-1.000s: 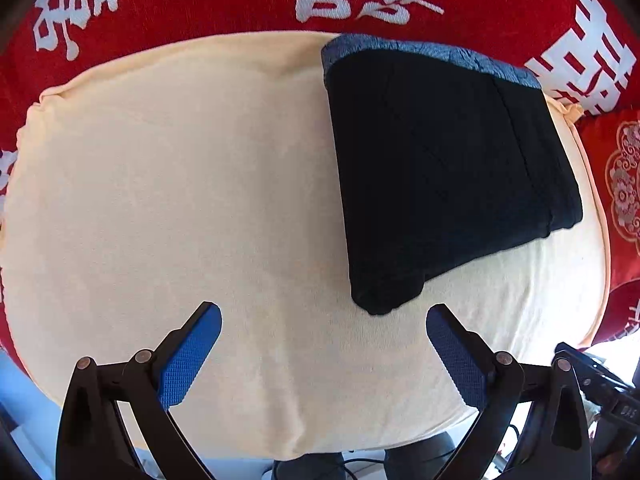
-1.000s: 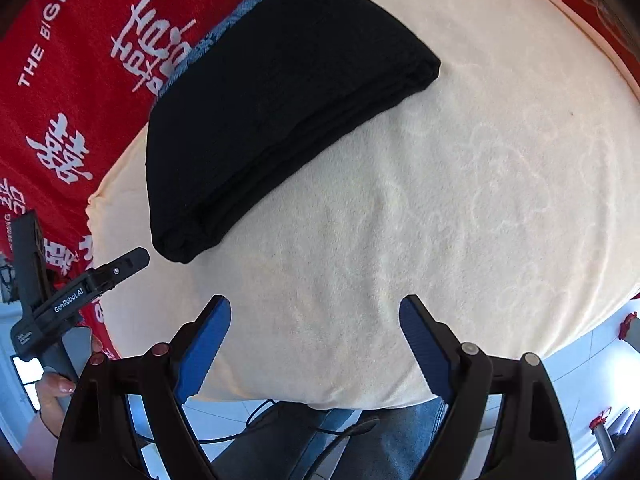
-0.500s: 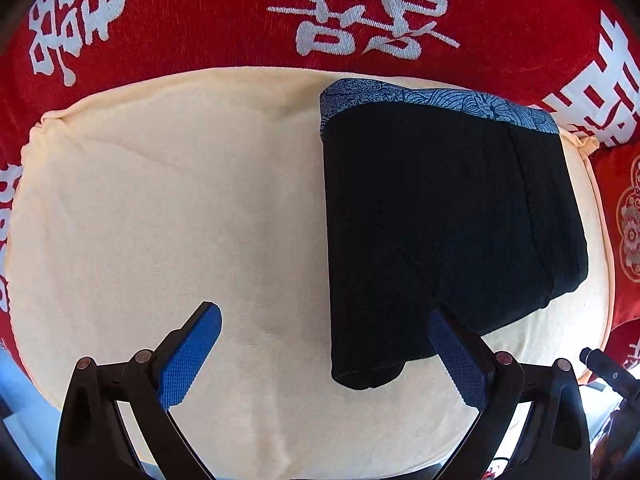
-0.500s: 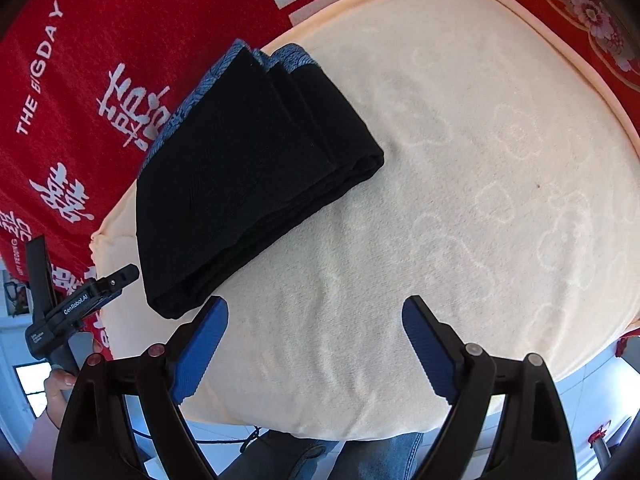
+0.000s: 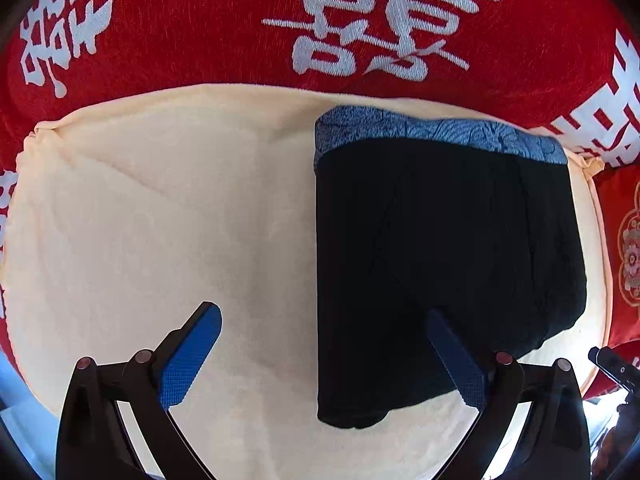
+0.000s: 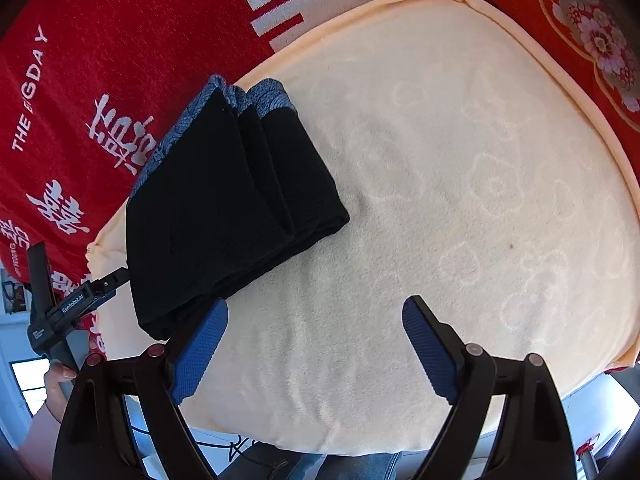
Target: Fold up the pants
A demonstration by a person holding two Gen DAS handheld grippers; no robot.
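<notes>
Left wrist, left claw (image 5: pixel 322 346) wide, empty over folded pants (image 5: pixel 440 264), right claw (image 6: pixel 316 344) wide, empty

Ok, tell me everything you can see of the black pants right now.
The black pants lie folded into a compact, roughly rectangular stack of several layers on the cream towel. The fabric looks like a dark knit, with a blue patterned waistband at the far edge, toward the red cloth. Neither gripper holds them; both stand open.
</notes>
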